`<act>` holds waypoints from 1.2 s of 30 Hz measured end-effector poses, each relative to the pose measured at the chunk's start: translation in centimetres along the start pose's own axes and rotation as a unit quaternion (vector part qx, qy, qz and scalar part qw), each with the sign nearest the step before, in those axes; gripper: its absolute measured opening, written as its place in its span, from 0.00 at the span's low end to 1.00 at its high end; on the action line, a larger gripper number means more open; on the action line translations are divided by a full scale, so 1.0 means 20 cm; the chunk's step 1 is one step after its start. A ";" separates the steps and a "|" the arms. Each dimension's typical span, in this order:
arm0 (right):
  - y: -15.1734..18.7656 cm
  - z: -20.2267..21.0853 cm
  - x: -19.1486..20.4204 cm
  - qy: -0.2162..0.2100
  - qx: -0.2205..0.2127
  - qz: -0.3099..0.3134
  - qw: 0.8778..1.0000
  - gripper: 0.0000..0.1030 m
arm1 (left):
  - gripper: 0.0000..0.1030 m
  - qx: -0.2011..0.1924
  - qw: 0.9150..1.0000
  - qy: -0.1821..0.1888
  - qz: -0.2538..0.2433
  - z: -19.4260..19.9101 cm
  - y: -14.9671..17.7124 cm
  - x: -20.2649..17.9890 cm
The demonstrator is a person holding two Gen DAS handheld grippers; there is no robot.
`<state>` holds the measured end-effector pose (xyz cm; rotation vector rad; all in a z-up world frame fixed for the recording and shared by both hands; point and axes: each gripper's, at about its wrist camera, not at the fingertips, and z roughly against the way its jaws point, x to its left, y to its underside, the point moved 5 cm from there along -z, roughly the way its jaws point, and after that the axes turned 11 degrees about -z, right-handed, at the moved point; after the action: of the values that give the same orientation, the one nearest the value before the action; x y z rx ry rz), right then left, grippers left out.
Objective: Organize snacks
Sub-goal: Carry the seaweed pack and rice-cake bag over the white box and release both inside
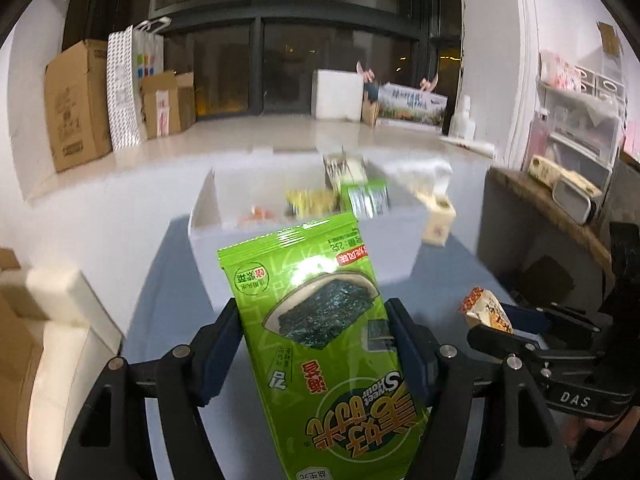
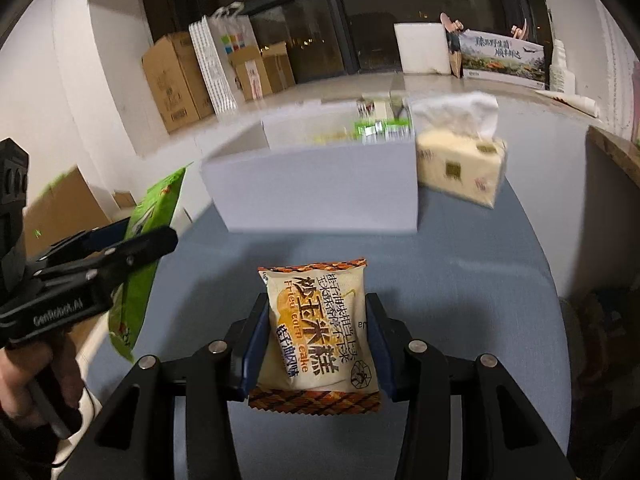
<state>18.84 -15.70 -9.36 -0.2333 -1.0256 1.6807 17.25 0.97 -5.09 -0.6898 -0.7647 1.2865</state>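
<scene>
While both snacks hang clear of the blue tabletop (image 1: 160,320), the step in hand looks like carrying them to the white box (image 1: 208,236), which I take as the landmark.

From the left wrist view, the left gripper (image 1: 316,344) pinches a green seaweed packet (image 1: 316,320) by its side edges, the bag standing nearly upright on the near side of the box. Loose packets (image 1: 360,196) already lie inside the box. To the right, near the box's front, the right gripper (image 1: 504,328) shows with a corner of its own snack.

From the right wrist view, the right gripper (image 2: 316,344) is pressed onto a fried corn cake pack (image 2: 320,332), also short of the box's front wall. A tissue pack (image 2: 460,164) sits just beside the box's right side.

Done well, I judge each bag should clear the box's front wall before the jaws part, and go in one at a time. The tall seaweed packet could catch that rim, so keep it upright. Release only once over a free patch inside the box, away from the tissue side.
</scene>
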 end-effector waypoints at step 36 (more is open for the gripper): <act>-0.95 -0.53 -0.07 0.025 -0.058 -0.042 0.997 1.00 | 1.00 0.009 0.995 -0.091 0.031 -0.67 -0.54 0.44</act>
<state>38.95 -10.95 -2.58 -0.3024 -1.0818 1.5341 35.24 7.58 -3.13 -0.5904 -0.8832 1.4259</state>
